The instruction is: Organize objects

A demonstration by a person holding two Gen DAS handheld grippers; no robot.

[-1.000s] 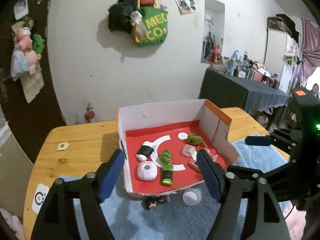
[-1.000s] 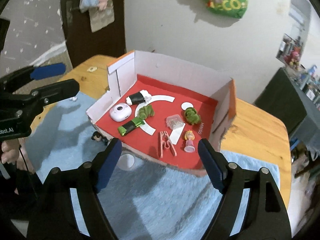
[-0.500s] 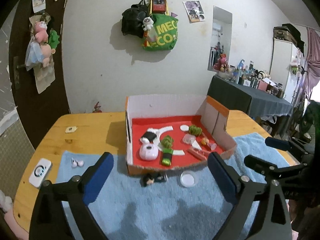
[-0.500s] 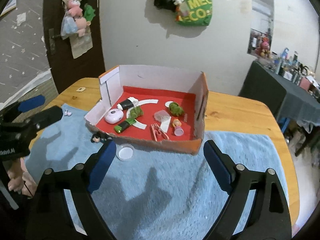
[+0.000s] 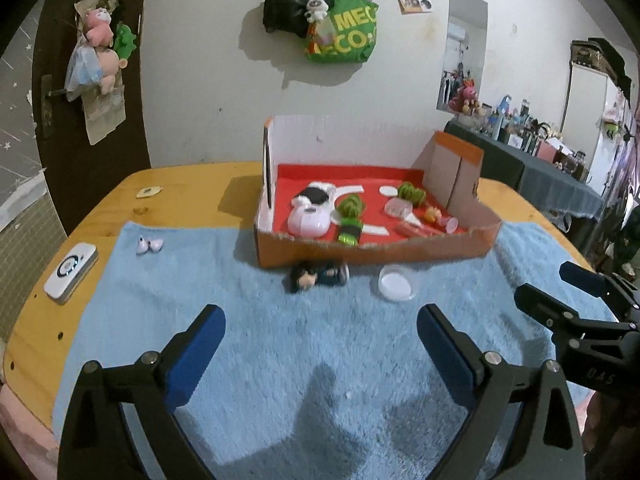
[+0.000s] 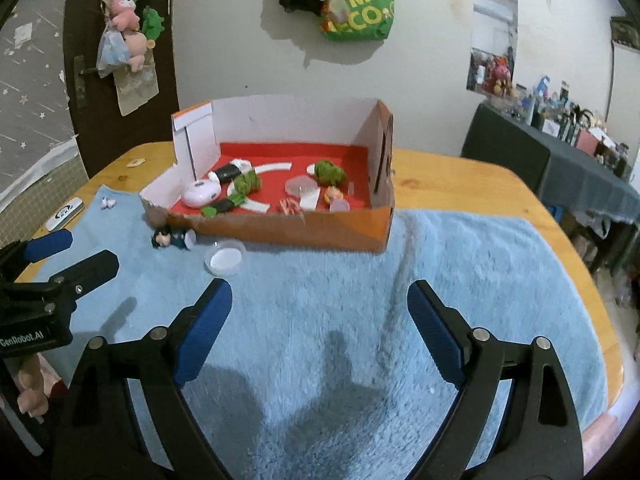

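Note:
An orange cardboard box [image 5: 476, 240] [image 6: 360, 236] with a red floor stands on a blue towel [image 5: 320, 360] [image 6: 460, 280]. Inside lie a pink round device [image 5: 310, 220], green toys [image 5: 352, 206], a pink clip [image 5: 416, 230] and other small items. In front of the box lie a small dark-haired figure [image 5: 316, 276] [image 6: 172, 238] and a clear round lid [image 5: 396, 283] [image 6: 224, 258]. My left gripper [image 5: 320, 336] hangs open above the towel, short of the figure and lid. My right gripper [image 6: 320, 316] is open too, over bare towel, nothing between its fingers.
On the wooden table [image 5: 180, 184] at the left lie a white flat device [image 5: 71, 267], a pair of tiny white shoes [image 5: 149, 245] and a small tag [image 5: 149, 192]. A dark-clothed side table [image 6: 560, 160] with clutter stands at the right. Bags hang on the wall [image 5: 340, 20].
Both grippers have pulled back from the box and sunk toward the towel, and both stand wider open than a second ago. The box and its contents have not moved.

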